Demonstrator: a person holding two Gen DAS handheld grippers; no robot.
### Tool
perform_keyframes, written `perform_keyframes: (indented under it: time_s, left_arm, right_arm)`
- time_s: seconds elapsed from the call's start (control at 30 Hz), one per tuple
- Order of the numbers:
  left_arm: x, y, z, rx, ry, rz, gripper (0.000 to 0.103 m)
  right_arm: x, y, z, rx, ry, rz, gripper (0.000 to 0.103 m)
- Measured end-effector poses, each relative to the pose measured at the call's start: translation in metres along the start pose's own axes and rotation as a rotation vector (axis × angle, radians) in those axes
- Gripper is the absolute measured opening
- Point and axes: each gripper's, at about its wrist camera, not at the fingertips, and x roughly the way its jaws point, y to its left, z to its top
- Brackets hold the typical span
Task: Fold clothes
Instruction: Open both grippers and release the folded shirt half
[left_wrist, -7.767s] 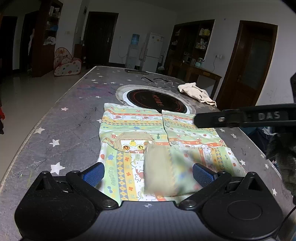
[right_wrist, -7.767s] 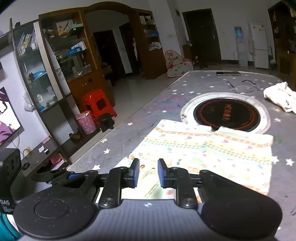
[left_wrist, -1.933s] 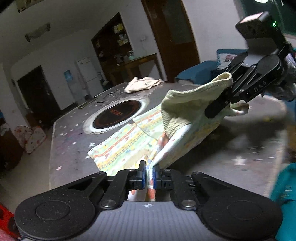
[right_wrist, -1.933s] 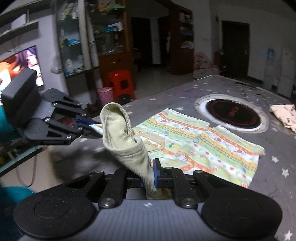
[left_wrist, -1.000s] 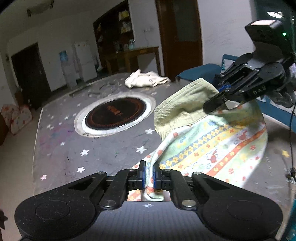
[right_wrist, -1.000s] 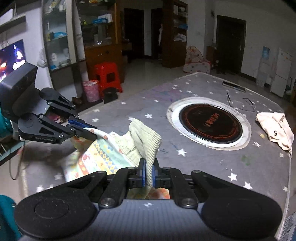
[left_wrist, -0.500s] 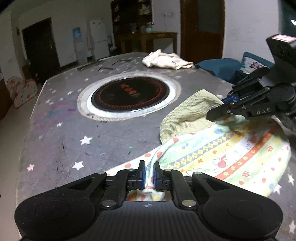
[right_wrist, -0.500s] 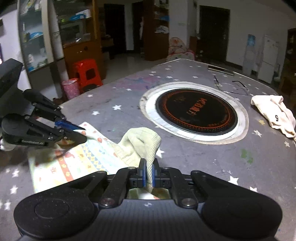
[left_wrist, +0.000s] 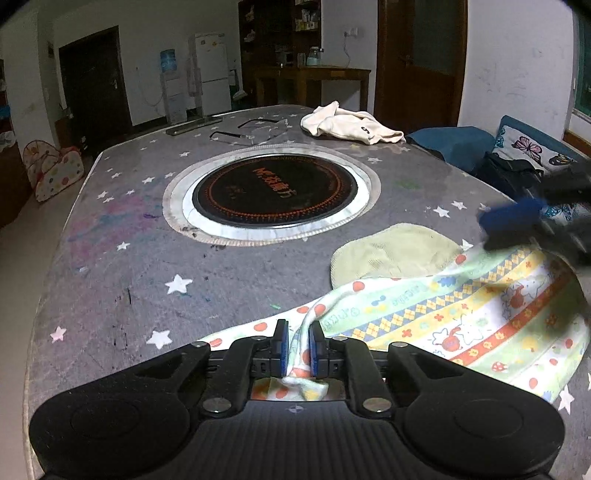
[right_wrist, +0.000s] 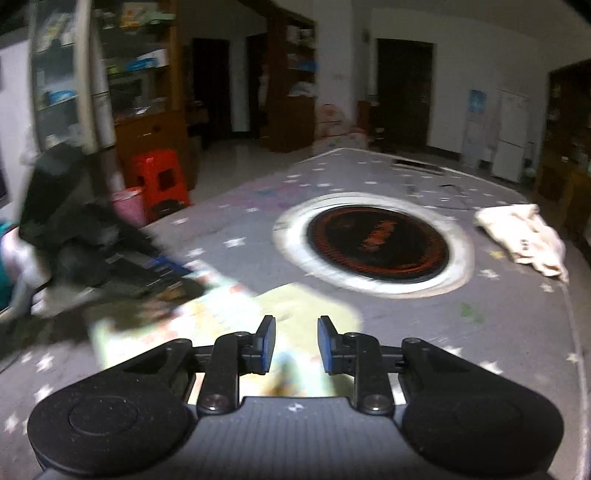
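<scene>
On the grey star-printed table (left_wrist: 110, 295), the left gripper (left_wrist: 298, 345), jaws just easing apart, has a fold of the colourful patterned baby garment (left_wrist: 461, 325) between its pads. At three o'clock lies the garment's pale-green cuff (left_wrist: 391, 254); the right gripper (right_wrist: 293, 345), newly parted, grips nothing above the cloth.

Patterned baby garment (left_wrist: 461, 325), pale green and white with red, yellow and blue printed bands, lying folded over on the star-print table near the front edge, its plain ribbed olive-green cuff (left_wrist: 391, 251) spread flat toward the round cooktop.
</scene>
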Motion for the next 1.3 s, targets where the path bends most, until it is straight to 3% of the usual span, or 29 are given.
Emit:
perform_keyframes:
  time_s: [0.1, 0.33, 0.6, 0.87, 1.13, 1.3]
  left_arm:
    - [0.000, 0.004, 0.005, -0.014, -0.009, -0.001, 0.017]
    - [0.008, 0.015, 0.006, -0.064, 0.002, 0.007, 0.026]
    - [0.017, 0.026, 0.003, -0.127, 0.017, 0.012, 0.042]
    - [0.017, 0.036, 0.006, -0.176, 0.024, 0.010, 0.048]
    - [0.017, 0.058, 0.005, -0.254, 0.040, 0.063, 0.055]
    - [0.005, 0.072, 0.005, -0.293, 0.013, 0.147, 0.053]
  right_arm:
    - [-0.002, 0.015, -0.013, -0.015, 0.037, 0.045, 0.024]
    - [0.011, 0.001, -0.040, 0.044, 0.101, -0.029, 0.024]
    - [0.001, -0.033, -0.059, 0.151, 0.089, -0.097, 0.025]
    - [-0.007, -0.020, -0.041, 0.129, 0.040, -0.138, 0.032]
    - [0.023, 0.001, -0.031, 0.073, 0.063, -0.065, 0.035]
    - [0.033, -0.008, -0.031, 0.124, 0.077, -0.104, 0.051]
